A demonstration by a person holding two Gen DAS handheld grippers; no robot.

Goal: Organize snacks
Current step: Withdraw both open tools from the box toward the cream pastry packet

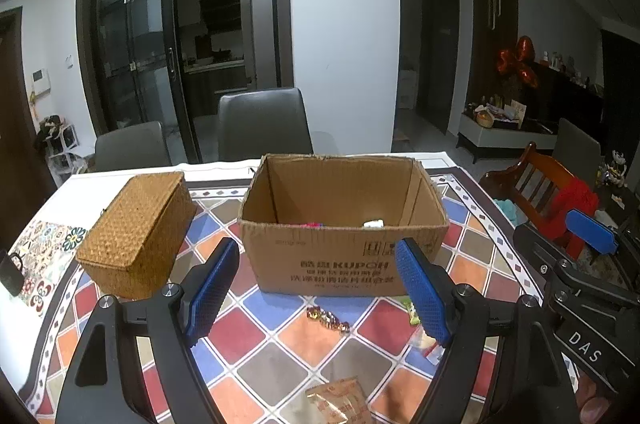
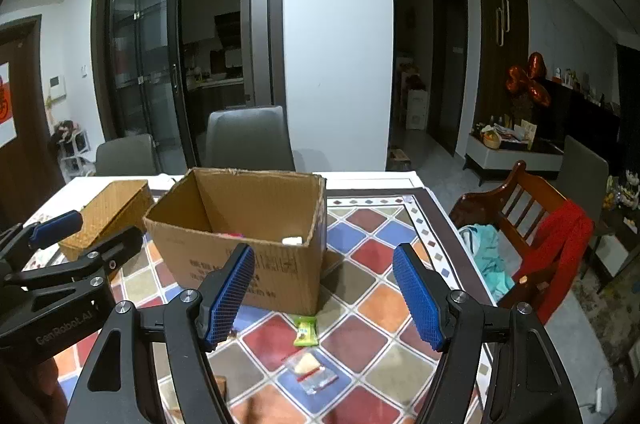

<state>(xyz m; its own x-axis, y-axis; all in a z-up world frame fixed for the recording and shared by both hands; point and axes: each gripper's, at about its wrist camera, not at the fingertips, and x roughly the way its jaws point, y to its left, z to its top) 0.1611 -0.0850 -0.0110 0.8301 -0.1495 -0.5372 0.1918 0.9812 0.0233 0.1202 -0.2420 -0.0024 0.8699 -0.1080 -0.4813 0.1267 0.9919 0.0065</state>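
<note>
An open cardboard box [image 1: 344, 256] [image 2: 240, 224] stands mid-table with a pink item [image 1: 311, 224] and a white item [image 1: 373, 223] inside. My left gripper [image 1: 320, 284] hovers open in front of it, nothing between its blue pads. Below it lie a small shiny candy [image 1: 328, 320] and a brown snack packet [image 1: 340, 400]. My right gripper [image 2: 324, 296] is open too, empty, above a green snack packet [image 2: 305, 331] and a clear packet [image 2: 310, 372] near the box's front right corner.
A closed wicker basket [image 1: 136, 232] [image 2: 106, 212] sits left of the box on the patterned tablecloth [image 1: 280, 352]. Grey chairs [image 1: 264, 123] stand behind the table. A wooden chair [image 2: 532, 224] with red cloth is at the right. A dark object [image 1: 11, 274] lies at the left edge.
</note>
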